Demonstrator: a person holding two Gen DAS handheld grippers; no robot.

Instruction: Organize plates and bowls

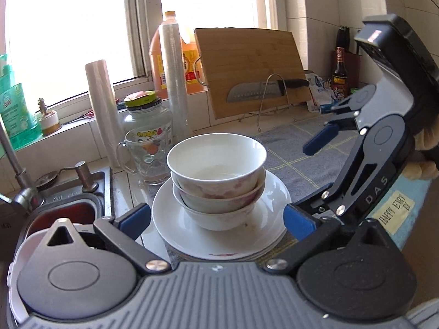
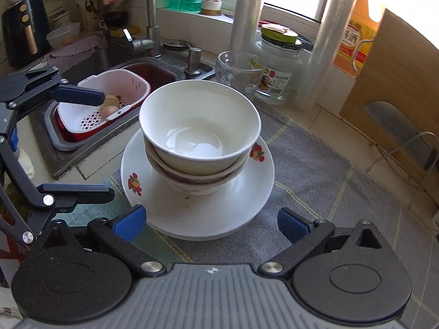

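Three white bowls (image 1: 216,159) are nested in a stack on a pile of white plates (image 1: 170,216) with a fruit print, on a grey cloth. The stack also shows in the right wrist view (image 2: 200,134), on the plates (image 2: 247,192). My left gripper (image 1: 218,220) is open and empty, its blue pads either side of the plates' near rim. My right gripper (image 2: 211,223) is open and empty, just in front of the plates. The right gripper also shows in the left wrist view (image 1: 315,175), and the left gripper in the right wrist view (image 2: 90,145).
A glass mug (image 1: 145,153), a glass jar (image 1: 148,115) and two film rolls (image 1: 104,112) stand behind the stack. A cutting board (image 1: 252,68) with a knife leans on a rack. The sink (image 2: 115,63) holds a pink strainer basket (image 2: 90,109). A faucet (image 2: 149,16) stands behind it.
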